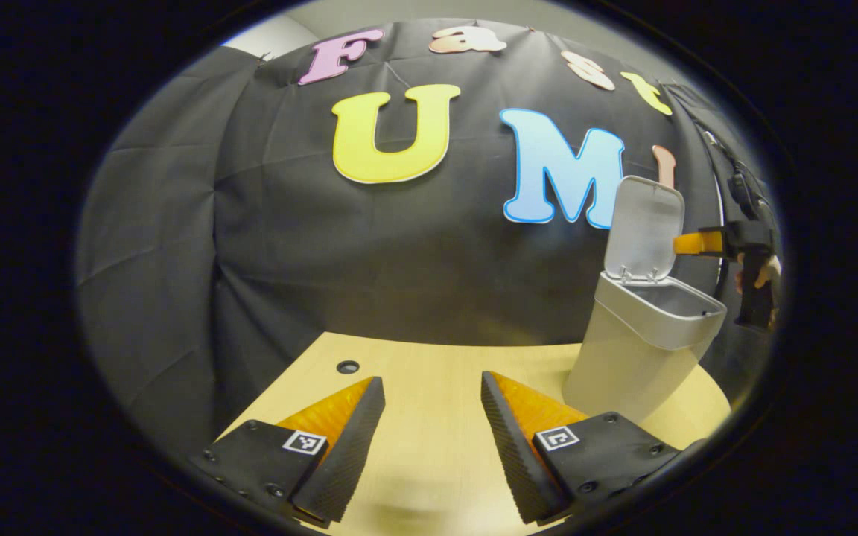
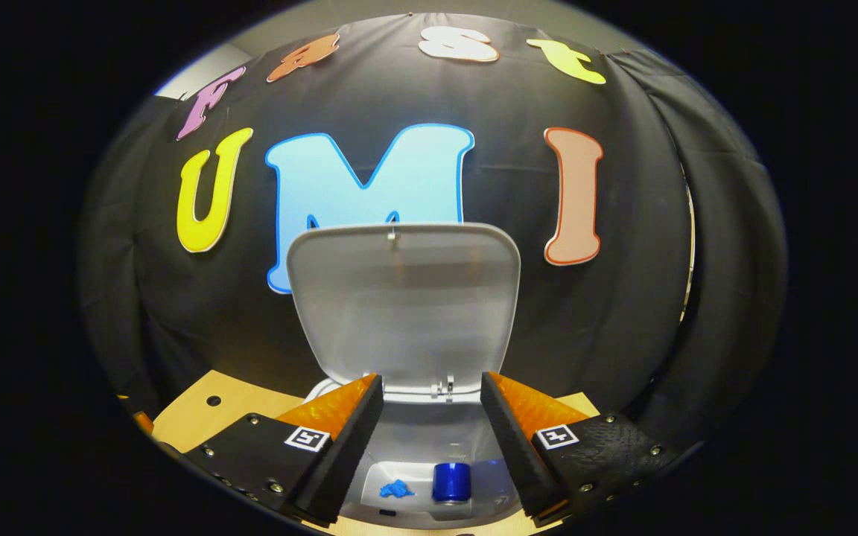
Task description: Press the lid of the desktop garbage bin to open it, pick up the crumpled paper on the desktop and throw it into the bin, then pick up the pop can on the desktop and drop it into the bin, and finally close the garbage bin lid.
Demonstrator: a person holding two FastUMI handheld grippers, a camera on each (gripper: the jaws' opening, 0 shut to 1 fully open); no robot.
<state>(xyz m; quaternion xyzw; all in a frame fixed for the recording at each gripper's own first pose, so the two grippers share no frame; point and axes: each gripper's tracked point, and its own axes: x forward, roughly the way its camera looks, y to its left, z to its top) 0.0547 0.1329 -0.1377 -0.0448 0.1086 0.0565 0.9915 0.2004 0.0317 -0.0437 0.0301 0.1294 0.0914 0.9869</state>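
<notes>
Left gripper view: left gripper (image 1: 433, 417) spread, holding nothing, over table (image 1: 429, 365); bin (image 1: 641, 339) front-right, lid (image 1: 643, 227) raised. Right gripper view: right gripper (image 2: 429, 432) spread over bin; pop can (image 2: 451, 482) and seemingly crumpled paper (image 2: 396, 489) at bottom.

In your right gripper view, your own fingers (image 2: 347, 439) cover both sides of the bin (image 2: 429, 476), so you see its floor through the gap between them and nothing of its outer walls. The can (image 2: 451, 482) stands on that floor with its lower end cut by the bin's near rim, and any print on it is too small to tell. The crumpled paper (image 2: 396, 489) beside it is a small scrap whose folds are blurred. The raised lid (image 2: 403, 305) hides the wall behind it.

In your left gripper view, the lid (image 1: 645, 227) covers the tips of the other gripper (image 1: 697, 243), so you cannot tell how its fingers stand. The hand (image 1: 768, 272) holding it is cut off at the edge. The bin's inside (image 1: 678, 298) is hidden by its near rim.
</notes>
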